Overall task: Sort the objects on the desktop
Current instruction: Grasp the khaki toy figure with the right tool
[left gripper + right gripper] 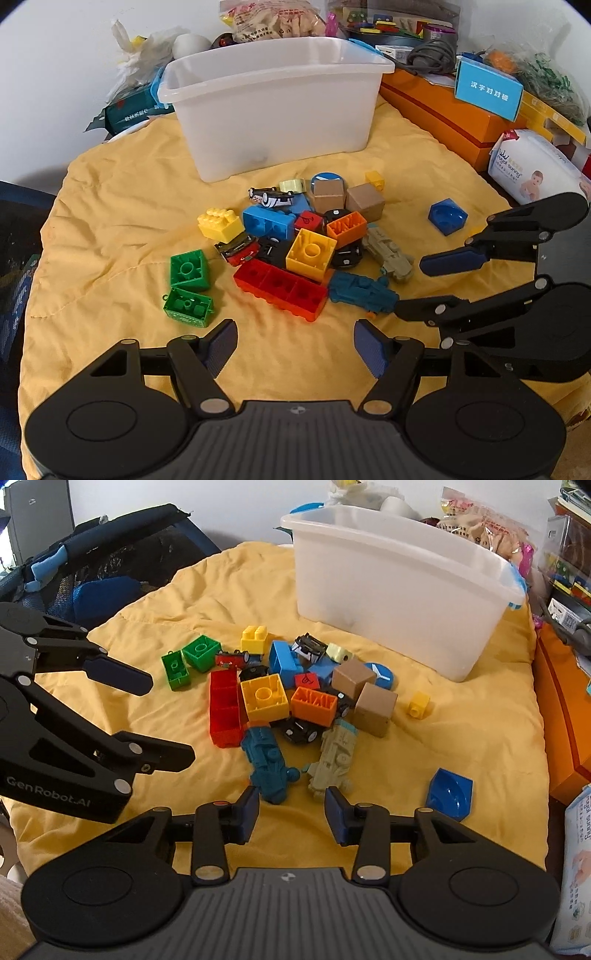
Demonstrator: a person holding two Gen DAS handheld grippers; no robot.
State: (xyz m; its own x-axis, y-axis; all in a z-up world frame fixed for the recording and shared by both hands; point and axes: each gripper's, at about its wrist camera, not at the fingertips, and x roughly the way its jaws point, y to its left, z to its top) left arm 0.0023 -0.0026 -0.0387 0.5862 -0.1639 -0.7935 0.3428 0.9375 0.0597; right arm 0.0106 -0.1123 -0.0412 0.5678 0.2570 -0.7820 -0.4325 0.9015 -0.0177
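Note:
A pile of toy bricks, small cars and wooden cubes lies on the yellow cloth (pixel 110 206). In it are a red long brick (pixel 280 288), a yellow brick (pixel 310 253), a teal toy train (pixel 266 764) and a beige toy vehicle (pixel 334 757). Two green bricks (pixel 188 288) lie left of the pile, and a blue hexagonal piece (pixel 450 794) lies apart on the right. My left gripper (pixel 295 334) is open over bare cloth, just short of the red brick. My right gripper (pixel 291 808) is open, its fingertips just short of the near ends of the train and the beige vehicle, touching neither.
A white translucent bin (pixel 273 107) stands behind the pile. An orange box (pixel 443 114), a wipes pack (pixel 535 170) and cluttered bags line the right and back. A dark blue mesh frame (pixel 103 565) stands at the far left in the right wrist view.

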